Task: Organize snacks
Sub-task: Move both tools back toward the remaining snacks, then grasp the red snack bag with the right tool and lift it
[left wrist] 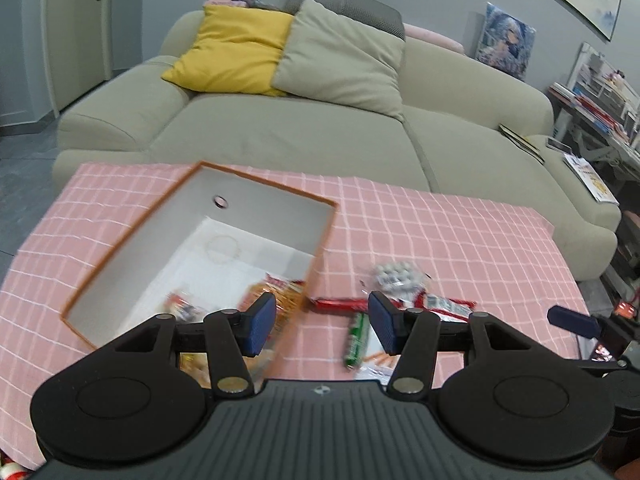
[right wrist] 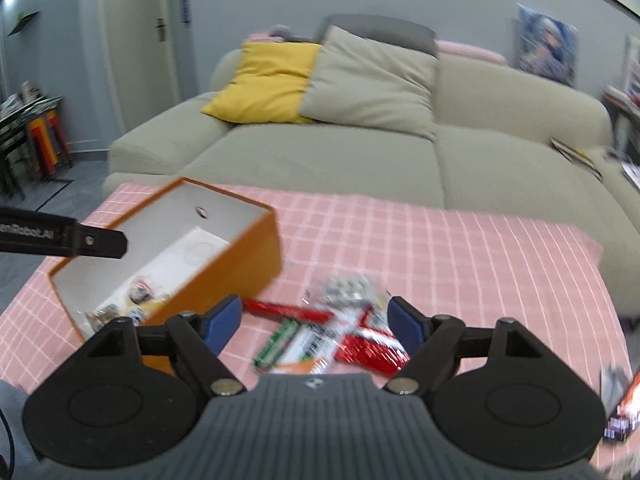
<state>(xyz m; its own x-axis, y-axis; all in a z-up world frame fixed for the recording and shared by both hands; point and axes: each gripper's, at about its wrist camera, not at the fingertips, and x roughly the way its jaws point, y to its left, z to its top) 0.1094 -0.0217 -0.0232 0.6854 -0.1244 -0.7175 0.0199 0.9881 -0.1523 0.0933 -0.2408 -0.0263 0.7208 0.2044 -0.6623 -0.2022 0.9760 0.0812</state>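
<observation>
An orange box [left wrist: 120, 248] with a white inside stands open on the pink checked tablecloth [left wrist: 440, 232]; several snack packets [left wrist: 276, 292] lie in its near end. Right of the box lies a loose pile: a red bar [left wrist: 340, 303], a green packet [left wrist: 358, 338], a silver dotted bag [left wrist: 396, 274] and a red-and-white packet [left wrist: 448, 306]. My left gripper [left wrist: 324, 322] hangs open over the box's near right corner, holding nothing. My right gripper [right wrist: 314, 322] stands open above the pile, over the green packet [right wrist: 278, 344] and a red packet [right wrist: 372, 346], with the orange box [right wrist: 240, 256] to its left.
A beige sofa [left wrist: 300, 136] with a yellow pillow [left wrist: 236, 52] and a beige pillow [left wrist: 344, 56] runs behind the table. Another packet [right wrist: 624, 404] lies at the table's right edge. Cluttered shelves [left wrist: 600, 108] stand at the far right. One finger of the left gripper [right wrist: 100, 242] reaches over the box.
</observation>
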